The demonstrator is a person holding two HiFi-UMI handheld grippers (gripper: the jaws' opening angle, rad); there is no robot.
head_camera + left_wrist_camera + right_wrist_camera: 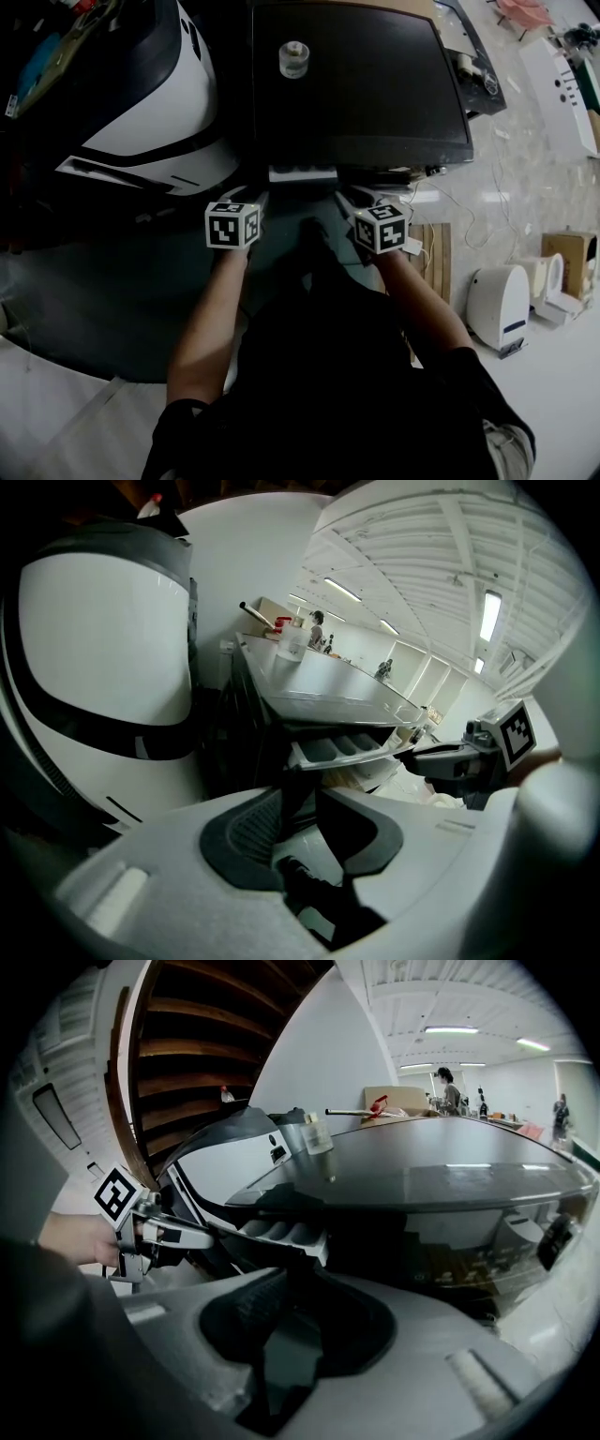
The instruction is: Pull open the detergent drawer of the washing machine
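Flanking the detergent drawer (302,173), left claw (302,796) and right claw (298,1290) gape empty; jar (293,59) atop washer (384,94).

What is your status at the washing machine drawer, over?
Status: left gripper open, empty; right gripper open, empty. The drawer stands pulled out, compartments showing. Nothing blocks it; a jar sits on the machine top.

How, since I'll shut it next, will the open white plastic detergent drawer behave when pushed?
The white plastic detergent drawer, moulded into compartments, looks stiff and light. Jutting from the dark-topped washing machine, it probably slides straight.
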